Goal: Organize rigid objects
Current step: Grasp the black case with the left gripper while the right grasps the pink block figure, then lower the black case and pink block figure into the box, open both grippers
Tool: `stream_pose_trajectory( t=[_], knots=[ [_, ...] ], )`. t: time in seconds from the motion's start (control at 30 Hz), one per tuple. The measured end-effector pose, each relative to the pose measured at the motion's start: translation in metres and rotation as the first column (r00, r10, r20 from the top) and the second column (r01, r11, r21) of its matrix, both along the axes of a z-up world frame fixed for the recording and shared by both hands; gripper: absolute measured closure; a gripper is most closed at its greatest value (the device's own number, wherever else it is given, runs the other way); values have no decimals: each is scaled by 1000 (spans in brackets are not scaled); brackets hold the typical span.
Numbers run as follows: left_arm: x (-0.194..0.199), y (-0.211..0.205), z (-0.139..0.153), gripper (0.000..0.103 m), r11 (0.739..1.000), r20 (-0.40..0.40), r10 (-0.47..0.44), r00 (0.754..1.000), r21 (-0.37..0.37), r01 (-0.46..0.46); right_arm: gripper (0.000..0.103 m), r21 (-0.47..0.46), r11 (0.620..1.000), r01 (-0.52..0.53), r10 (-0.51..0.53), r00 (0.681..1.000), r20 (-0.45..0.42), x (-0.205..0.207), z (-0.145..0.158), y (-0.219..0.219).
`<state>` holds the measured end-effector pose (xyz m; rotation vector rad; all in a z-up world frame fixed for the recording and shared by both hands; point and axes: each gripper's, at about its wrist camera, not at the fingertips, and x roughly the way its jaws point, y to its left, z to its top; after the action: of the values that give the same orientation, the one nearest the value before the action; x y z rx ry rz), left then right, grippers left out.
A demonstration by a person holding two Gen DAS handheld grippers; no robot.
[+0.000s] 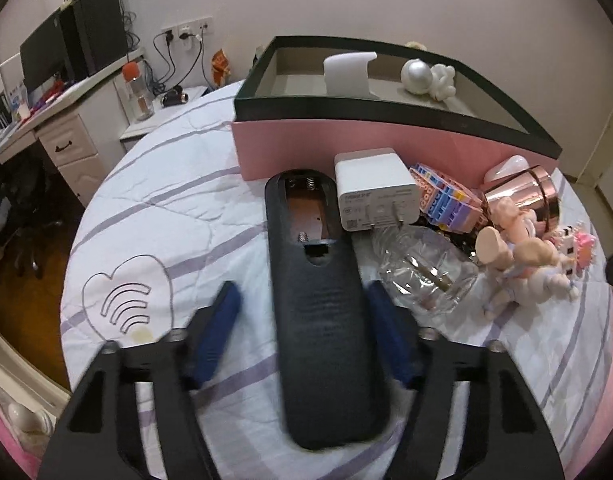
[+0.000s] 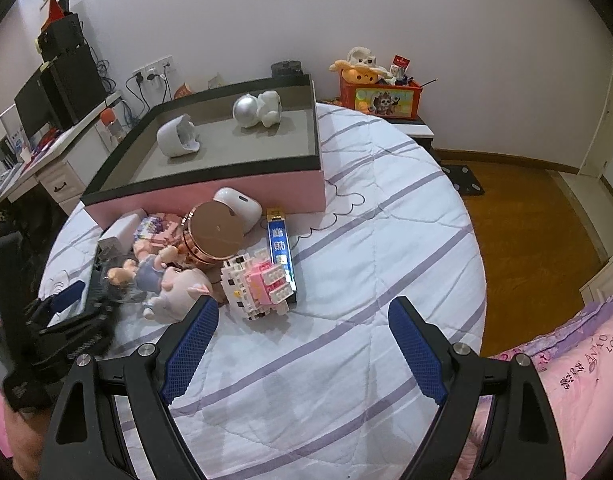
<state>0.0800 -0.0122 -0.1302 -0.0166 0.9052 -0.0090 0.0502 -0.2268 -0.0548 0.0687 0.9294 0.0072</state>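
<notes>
Left wrist view shows the left gripper [image 1: 302, 312] straddling the black remote [image 1: 320, 316] on the bed [image 1: 166, 216], fingers spread just clear, evidently for the pink box [image 1: 346, 148]; right gripper [image 2: 302, 344] spread, empty.

I see a bed [image 2: 346, 360] under a white quilt with lilac stripes. Lying directly on it: a pink box [image 2: 242, 188] with a dark rim, a black remote [image 1: 322, 320] back-up with its battery bay uncovered, a white charger [image 1: 376, 190], a clear plastic bottle [image 1: 422, 276], a copper-coloured tin [image 2: 214, 236], dolls [image 2: 162, 276], brick models [image 2: 262, 284] and a blue pack [image 2: 280, 244].
</notes>
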Motion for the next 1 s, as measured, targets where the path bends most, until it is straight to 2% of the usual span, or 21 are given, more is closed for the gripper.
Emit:
stream_pose_trajectory(
  t=[0.07, 0.17, 0.37, 0.57, 0.63, 0.67, 0.7, 0.77, 1.0],
  knots=[
    [-3, 8, 2, 58, 1000, 0, -6, 1000, -20, 6, 15, 0, 1000, 2, -2, 1000, -11, 2, -4, -1],
    [-2, 18, 4, 59, 998, -13, -13, 1000, -55, 12, 15, 1, 1000, 2, -2, 1000, -17, 5, -9, -3],
    [3, 13, 1, 54, 1000, 8, -20, 1000, 13, 20, 15, 8, 1000, -26, 26, 999, -18, 16, -14, 2],
    [11, 21, 2, 59, 998, -2, -25, 1000, -50, 24, 16, -7, 997, -80, 80, 995, -56, 33, -28, 15],
    [10, 24, 2, 59, 997, 0, -26, 1000, -76, 26, 30, -4, 995, -96, 95, 993, -69, 38, -35, 18],
    [9, 26, 3, 59, 996, 1, -27, 1000, -88, 27, 43, -6, 994, -106, 105, 991, -80, 40, -39, 20],
    [8, 28, 3, 59, 994, 1, -27, 1000, -104, 27, 49, -6, 994, -111, 110, 990, -89, 41, -43, 21],
    [4, 33, 4, 59, 991, 2, -29, 1000, -134, 29, 53, -11, 993, -119, 117, 990, -83, 39, -45, 24],
    [-5, 39, 7, 59, 985, 1, -24, 1000, -169, 24, 53, 30, 992, -119, 121, 990, -66, 29, -37, 15]
  ],
)
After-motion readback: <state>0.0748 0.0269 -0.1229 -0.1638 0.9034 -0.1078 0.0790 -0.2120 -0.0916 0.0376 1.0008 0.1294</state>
